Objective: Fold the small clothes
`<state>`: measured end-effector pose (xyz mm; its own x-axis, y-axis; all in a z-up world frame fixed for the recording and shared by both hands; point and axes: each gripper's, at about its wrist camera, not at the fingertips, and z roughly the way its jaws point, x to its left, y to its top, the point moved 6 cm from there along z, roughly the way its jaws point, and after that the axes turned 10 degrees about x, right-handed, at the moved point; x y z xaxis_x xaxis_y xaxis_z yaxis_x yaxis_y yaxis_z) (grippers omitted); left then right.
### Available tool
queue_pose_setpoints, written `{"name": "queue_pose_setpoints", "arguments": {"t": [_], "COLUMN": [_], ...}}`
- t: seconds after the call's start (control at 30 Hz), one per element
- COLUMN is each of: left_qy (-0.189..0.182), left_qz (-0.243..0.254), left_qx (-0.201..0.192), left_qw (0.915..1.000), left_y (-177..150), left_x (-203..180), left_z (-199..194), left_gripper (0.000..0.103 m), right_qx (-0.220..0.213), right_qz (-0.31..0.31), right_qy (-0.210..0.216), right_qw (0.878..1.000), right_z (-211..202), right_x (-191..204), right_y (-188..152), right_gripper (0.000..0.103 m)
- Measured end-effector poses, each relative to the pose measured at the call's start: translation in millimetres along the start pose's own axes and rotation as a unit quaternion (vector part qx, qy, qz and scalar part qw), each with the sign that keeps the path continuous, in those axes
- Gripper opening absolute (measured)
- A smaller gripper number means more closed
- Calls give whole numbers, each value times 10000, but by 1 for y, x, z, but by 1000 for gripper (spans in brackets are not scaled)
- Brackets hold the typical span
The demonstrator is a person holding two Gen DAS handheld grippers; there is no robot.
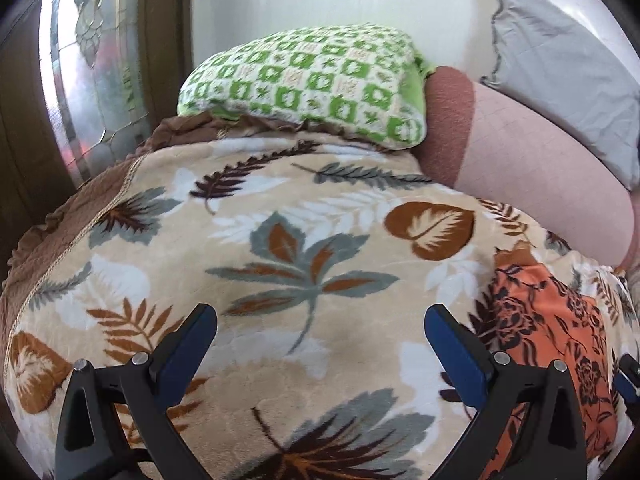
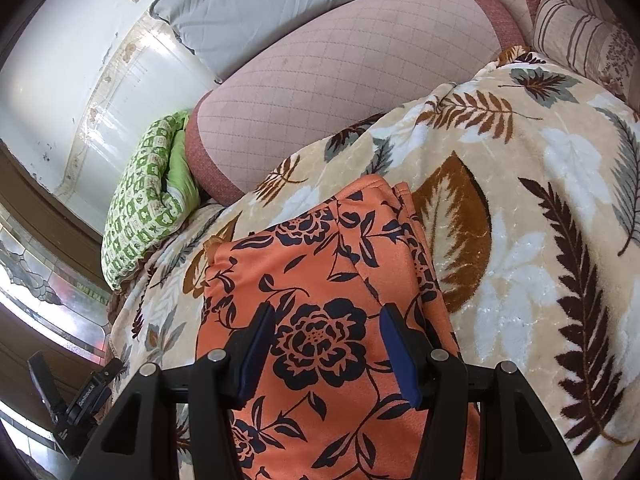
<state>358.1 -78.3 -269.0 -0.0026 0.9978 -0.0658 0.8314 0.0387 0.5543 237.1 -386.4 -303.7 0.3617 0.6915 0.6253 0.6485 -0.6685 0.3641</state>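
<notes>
An orange garment with a dark flower print [image 2: 320, 280] lies folded on the leaf-patterned blanket [image 2: 520, 240]. My right gripper [image 2: 328, 314] is right over the garment's near part, its jaws about half open. The cloth lies flat under the blue pads [image 2: 260, 344] and is not pinched. In the left wrist view the same garment [image 1: 552, 328] is at the right. My left gripper [image 1: 320, 314] stands wide open over bare blanket [image 1: 280, 240], to the left of the garment, with nothing between its fingers.
A green-and-white patterned pillow [image 1: 312, 80] lies at the head of the bed. Beside it are a pink quilted bolster [image 2: 340, 92] and a grey pillow [image 1: 560, 80]. A striped cushion [image 2: 580, 36] is at the far right. A window with patterned glass [image 1: 92, 92] is to the left.
</notes>
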Motion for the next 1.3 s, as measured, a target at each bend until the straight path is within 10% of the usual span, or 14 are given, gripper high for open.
{"name": "queue_pose_setpoints", "arguments": {"t": [0.47,0.63,0.83,1.3], "left_qy": [-38,-552,-2153,-3181], "left_qz": [80,410,892,1332], "left_qx": [-112,577,1596,2271], "left_qw": [9999,9960,9593,9108], "left_y": [-1,-16,-48,-87], "left_x": [-7,-30,-92,-157], "left_z": [-7,20,40,53], "left_gripper": [103,103,103,103], "right_qx": [-10,100,309,879], "right_qz": [15,153,644,1065], "right_qy": [9,-45,11,1149], "right_qw": [10000,9998,9974,9837], "right_z": [0,3,7,36], "right_x": [-3,-12,-58,-99], "right_y": [2,2,8,0], "right_gripper": [59,59,61,77]}}
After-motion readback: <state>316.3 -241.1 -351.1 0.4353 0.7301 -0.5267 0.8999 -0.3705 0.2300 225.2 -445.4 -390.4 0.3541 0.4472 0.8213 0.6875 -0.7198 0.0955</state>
